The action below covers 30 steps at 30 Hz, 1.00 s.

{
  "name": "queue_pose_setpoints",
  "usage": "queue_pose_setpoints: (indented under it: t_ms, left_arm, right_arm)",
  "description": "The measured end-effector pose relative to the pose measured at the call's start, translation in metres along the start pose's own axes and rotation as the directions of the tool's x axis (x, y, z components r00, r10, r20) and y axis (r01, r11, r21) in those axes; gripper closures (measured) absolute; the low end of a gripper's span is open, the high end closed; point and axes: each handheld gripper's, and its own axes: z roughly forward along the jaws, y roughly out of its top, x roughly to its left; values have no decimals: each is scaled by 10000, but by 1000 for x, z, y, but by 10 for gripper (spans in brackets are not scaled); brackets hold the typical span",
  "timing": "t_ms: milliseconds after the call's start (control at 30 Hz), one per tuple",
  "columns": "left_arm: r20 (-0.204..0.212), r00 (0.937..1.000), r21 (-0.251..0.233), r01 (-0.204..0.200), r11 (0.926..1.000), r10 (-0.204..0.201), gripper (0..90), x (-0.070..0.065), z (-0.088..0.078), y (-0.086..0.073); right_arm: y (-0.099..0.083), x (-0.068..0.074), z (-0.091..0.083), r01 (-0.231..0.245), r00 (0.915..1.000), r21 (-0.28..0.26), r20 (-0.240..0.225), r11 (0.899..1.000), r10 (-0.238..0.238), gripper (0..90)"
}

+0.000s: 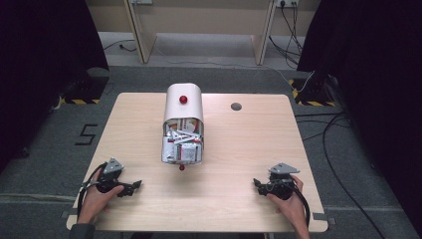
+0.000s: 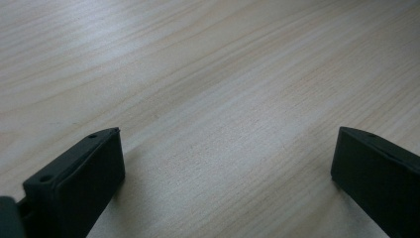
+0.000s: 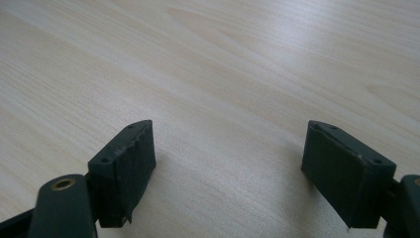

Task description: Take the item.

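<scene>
You have both tools parked at the near edge of the table (image 1: pixel 239 149), one towards each near corner, likely a ready pose. The left gripper (image 1: pixel 130 187) and the right gripper (image 1: pixel 259 183) rest low on the wood with jaws spread wide, nothing between them. The white container (image 1: pixel 183 124) lies mid-table, nearer the far edge, its open end facing you, stuffed with what look like packets, well apart from both.

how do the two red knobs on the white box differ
The upper red knob sits on the white box's closed rounded top, at its far end. The lower red knob pokes out below the near, opened end, where packets show; it looks smaller and partly hidden. Both are red and round.
</scene>
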Motion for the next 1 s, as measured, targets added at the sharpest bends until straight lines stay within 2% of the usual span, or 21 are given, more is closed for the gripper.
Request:
queue_pose_setpoints:
  t_ms: [167,267,333,500,533,633,1000]
  left_arm:
    - [2,10000,-13,19,10000,-19,0,0,0,0]
    - [3,10000,-10,14,10000,-14,0,0,0,0]
    - [4,10000,1,14,10000,-14,0,0,0,0]
    - [-5,10000,-12,1,10000,-1,0,0,0,0]
    - [1,10000,-13,18,10000,-18,0,0,0,0]
    - [0,10000,-10,16,10000,-16,0,0,0,0]
    - [1,10000,2,-2,10000,2,0,0,0,0]
  right_arm:
    - [0,3,-1,271,9996,-73,-5,9996,-271,185]
    - [0,6,-1,374,9992,-337,-89,9987,-377,184]
    - [3,10,-4,434,9986,-713,-267,9965,-454,180]
    - [11,16,-10,489,9978,-1132,-395,9924,-537,169]
    - [16,19,-14,551,9971,-1393,-440,9887,-618,179]
    - [20,22,-18,570,9963,-1637,-546,9849,-668,189]
    - [34,33,-28,642,9935,-1999,-796,9777,-815,223]
